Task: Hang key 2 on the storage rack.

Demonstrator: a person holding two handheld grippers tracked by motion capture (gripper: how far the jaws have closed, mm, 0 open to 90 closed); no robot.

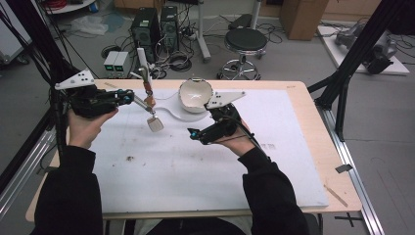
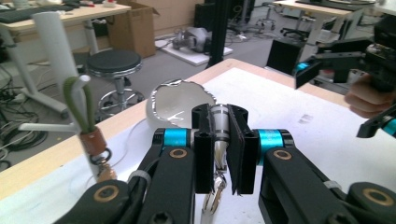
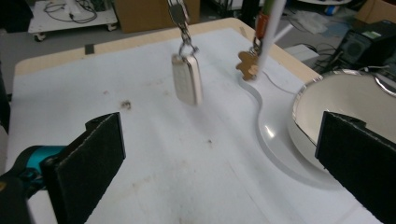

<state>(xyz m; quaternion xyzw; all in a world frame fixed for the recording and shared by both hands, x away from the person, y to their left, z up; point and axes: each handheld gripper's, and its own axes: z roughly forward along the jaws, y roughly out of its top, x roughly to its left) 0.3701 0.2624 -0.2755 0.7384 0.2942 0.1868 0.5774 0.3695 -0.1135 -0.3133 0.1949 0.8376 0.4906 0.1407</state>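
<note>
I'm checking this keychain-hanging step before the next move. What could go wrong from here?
1. The left gripper pinches just the metal end of the keychain, so the dangling tag may swing or slip out.
2. The stand's peg already carries a gingerbread charm; the two might tangle there.
3. The right gripper is open, beside the eggshell-shaped bowl, and may bump it.

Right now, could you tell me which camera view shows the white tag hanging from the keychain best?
The right gripper view: the white tag hangs on its chain in mid-air, close and unobstructed above the table. The high view shows the tag small, dangling from the left gripper. In the left gripper view, the shut gripper hides it; the metal keychain piece shows.
</note>
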